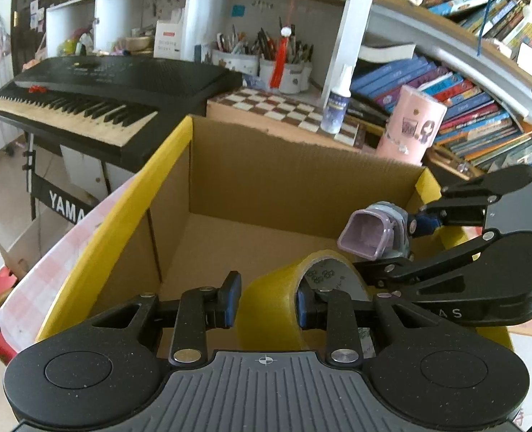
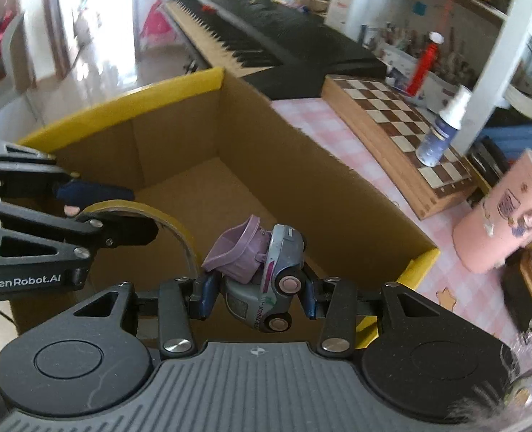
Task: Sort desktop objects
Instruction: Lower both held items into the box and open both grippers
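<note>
Both tools hover over the open cardboard box [image 1: 266, 180]: left tool [image 1: 267, 304] grips a tape roll [image 1: 266, 306], right tool [image 2: 257, 293] clamps a toy truck [image 2: 266, 277], seemingly poised for dropping.

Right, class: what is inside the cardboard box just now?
The cardboard box shows only a bare brown floor. The tape roll and toy truck hang above it in the tools. The near floor is hidden behind them.
</note>
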`<state>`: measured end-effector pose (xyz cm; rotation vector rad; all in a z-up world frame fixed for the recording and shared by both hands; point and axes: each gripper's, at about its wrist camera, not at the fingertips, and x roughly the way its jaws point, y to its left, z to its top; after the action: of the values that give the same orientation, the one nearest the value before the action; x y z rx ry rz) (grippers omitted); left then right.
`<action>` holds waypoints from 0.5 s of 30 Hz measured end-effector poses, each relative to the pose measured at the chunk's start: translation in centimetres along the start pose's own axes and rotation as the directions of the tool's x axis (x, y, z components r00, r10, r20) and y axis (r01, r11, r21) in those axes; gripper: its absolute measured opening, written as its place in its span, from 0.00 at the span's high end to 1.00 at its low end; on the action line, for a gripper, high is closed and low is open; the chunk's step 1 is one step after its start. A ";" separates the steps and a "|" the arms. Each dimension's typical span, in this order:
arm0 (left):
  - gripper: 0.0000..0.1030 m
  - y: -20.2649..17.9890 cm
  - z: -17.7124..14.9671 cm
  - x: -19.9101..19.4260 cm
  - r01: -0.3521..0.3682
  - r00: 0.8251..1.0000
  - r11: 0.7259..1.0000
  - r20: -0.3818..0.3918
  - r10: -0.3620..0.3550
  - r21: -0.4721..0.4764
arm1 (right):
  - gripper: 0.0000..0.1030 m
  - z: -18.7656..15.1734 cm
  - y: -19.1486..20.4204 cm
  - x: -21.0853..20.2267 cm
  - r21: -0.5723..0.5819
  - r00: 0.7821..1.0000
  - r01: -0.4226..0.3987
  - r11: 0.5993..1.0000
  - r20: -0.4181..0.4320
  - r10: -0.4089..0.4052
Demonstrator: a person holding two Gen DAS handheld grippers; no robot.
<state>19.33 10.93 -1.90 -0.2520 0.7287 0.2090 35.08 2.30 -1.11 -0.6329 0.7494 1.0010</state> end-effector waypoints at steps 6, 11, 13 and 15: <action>0.71 -0.4 -0.1 0.5 -0.032 0.999 0.999 -0.017 0.032 0.026 | 0.59 -0.1 0.4 1.0 -0.074 0.999 -0.005 0.997 -0.040 0.002; 0.68 -0.4 -0.2 0.6 -0.046 0.999 0.999 -0.017 0.047 0.010 | 0.59 -0.1 0.4 1.5 -0.088 0.999 -0.013 0.996 -0.051 0.009; 0.63 -0.4 -0.3 0.5 -0.042 0.999 0.999 -0.013 0.042 0.001 | 0.59 -0.1 0.2 1.6 -0.091 0.999 -0.019 0.996 -0.052 0.015; 0.62 -0.4 -0.3 0.4 -0.046 0.999 0.999 -0.006 0.046 -0.006 | 0.59 -0.1 0.2 1.6 -0.094 0.998 -0.026 0.995 -0.054 0.021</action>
<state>19.61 10.48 -2.30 -0.2416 0.7399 0.2544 35.40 3.16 -2.45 -0.7367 0.7610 1.0495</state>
